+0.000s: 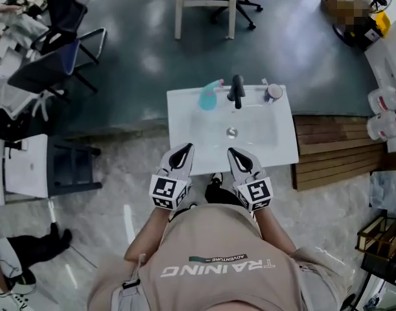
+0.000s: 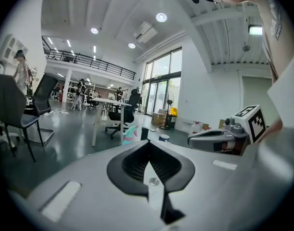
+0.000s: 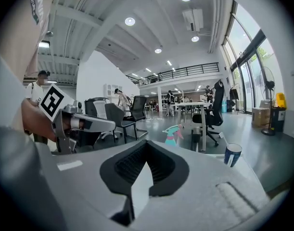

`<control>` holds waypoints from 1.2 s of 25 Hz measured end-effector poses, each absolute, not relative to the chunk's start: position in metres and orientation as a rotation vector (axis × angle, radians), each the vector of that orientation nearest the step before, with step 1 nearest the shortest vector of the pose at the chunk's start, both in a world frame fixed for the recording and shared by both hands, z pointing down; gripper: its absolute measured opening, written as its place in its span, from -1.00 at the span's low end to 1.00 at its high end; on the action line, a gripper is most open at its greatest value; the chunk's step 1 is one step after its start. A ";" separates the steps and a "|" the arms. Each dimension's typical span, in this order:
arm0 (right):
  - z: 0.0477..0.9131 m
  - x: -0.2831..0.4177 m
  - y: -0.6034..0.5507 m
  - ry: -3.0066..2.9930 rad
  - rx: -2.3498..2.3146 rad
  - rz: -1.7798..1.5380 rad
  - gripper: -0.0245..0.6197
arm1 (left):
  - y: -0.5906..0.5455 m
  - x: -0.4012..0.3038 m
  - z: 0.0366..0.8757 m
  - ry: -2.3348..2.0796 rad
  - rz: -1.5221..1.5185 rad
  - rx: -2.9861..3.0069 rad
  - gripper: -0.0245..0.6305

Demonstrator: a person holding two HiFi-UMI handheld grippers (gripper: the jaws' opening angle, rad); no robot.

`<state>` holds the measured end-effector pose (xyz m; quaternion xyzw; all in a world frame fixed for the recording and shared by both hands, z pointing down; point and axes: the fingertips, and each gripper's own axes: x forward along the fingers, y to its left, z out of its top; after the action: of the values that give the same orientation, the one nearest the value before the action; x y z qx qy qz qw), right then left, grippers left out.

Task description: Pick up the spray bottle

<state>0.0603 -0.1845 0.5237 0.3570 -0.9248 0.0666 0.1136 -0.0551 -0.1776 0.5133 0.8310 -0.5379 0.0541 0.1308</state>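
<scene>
A teal spray bottle with a pink trigger (image 1: 209,96) stands at the back left of a white sink (image 1: 185,109), left of the black faucet (image 1: 236,91). It shows small and far ahead in the left gripper view (image 2: 130,134) and the right gripper view (image 3: 173,134). My left gripper (image 1: 186,149) and right gripper (image 1: 233,153) hover side by side over the sink's near edge, well short of the bottle. Both point toward it. Each one's jaws meet at the tip with nothing between them: left gripper (image 2: 147,143), right gripper (image 3: 147,142).
A cup (image 1: 273,92) sits at the sink's back right. Office chairs (image 1: 55,63) stand far left, a white table's legs (image 1: 204,5) stand behind the sink. A wooden pallet (image 1: 337,148) and white jugs (image 1: 385,109) lie to the right.
</scene>
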 end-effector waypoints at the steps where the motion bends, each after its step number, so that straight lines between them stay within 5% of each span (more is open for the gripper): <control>1: 0.526 0.059 -0.194 -2.711 1.027 0.198 -0.92 | -0.185 -0.054 0.512 -1.572 0.158 2.405 -0.87; 30: 0.505 0.006 -0.302 -2.694 1.089 0.096 -0.91 | -0.275 -0.091 0.486 -1.559 0.093 2.440 -0.87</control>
<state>0.0061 -0.3017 0.5046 0.3721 -0.9202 0.0329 0.1169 -0.0909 -0.2746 0.4860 0.8359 -0.5342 0.0320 0.1222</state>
